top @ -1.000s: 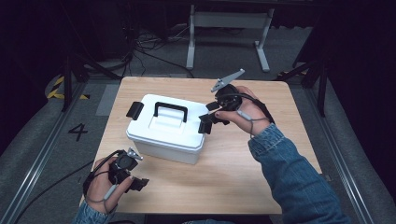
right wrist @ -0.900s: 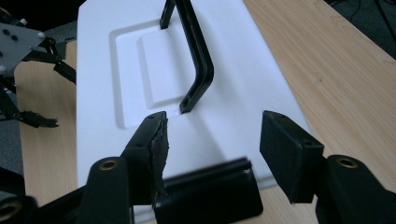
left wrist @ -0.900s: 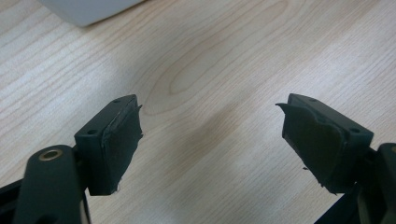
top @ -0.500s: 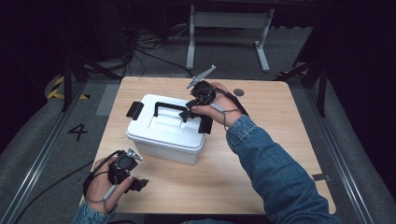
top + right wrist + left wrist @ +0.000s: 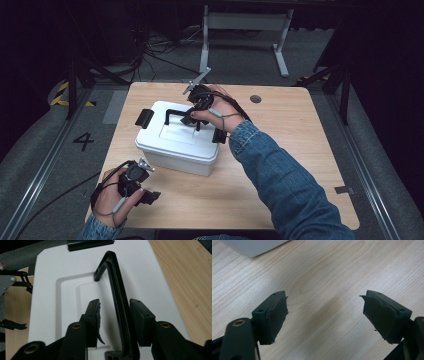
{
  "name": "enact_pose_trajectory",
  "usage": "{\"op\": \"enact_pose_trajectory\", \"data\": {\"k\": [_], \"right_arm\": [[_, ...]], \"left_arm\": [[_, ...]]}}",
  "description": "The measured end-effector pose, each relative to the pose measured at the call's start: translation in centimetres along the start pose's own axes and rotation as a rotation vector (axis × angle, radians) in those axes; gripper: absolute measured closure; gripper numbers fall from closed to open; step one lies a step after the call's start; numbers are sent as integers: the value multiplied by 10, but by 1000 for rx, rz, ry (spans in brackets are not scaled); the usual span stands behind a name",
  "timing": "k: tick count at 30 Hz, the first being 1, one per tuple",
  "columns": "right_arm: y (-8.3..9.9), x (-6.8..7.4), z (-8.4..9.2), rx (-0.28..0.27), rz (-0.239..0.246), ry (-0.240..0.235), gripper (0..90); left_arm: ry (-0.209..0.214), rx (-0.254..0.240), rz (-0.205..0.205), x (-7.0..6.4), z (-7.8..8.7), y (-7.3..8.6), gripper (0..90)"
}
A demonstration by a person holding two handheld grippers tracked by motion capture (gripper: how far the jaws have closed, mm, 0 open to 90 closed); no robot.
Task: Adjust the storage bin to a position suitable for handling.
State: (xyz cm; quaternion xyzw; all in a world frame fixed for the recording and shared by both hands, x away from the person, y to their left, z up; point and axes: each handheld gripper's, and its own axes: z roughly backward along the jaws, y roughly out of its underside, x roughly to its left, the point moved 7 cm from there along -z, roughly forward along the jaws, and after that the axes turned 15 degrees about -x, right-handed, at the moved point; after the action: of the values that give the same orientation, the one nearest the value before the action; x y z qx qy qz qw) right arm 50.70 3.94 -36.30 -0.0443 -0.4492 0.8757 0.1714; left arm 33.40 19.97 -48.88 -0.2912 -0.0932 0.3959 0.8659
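Jaws of right gripper (image 5: 113, 320) closing around slim black handle (image 5: 117, 297), seemingly not yet touching.

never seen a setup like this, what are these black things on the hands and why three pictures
A person holds a hand-operated claw in each hand, no robot arm. The high view looks down on a wooden table; the other two come from cameras riding on each claw. On the table stands a white lidded box with a black carry handle. The right claw has just been closing, its jaws either side of that handle; one seems to touch it, the other stands off. The left claw rests open above bare wood, holding nothing.
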Motion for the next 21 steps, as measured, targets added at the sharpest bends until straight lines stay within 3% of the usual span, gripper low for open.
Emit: {"op": "enact_pose_trajectory", "data": {"k": [6,13,21], "right_arm": [[0,6,-3,70,49,-35,822],[-2,11,-2,93,86,-42,839],[-12,11,4,43,111,-41,845]], "left_arm": [[2,1,1,-1,0,0,204],[2,0,2,0,0,0,204],[5,0,2,0,-2,0,204]]}}
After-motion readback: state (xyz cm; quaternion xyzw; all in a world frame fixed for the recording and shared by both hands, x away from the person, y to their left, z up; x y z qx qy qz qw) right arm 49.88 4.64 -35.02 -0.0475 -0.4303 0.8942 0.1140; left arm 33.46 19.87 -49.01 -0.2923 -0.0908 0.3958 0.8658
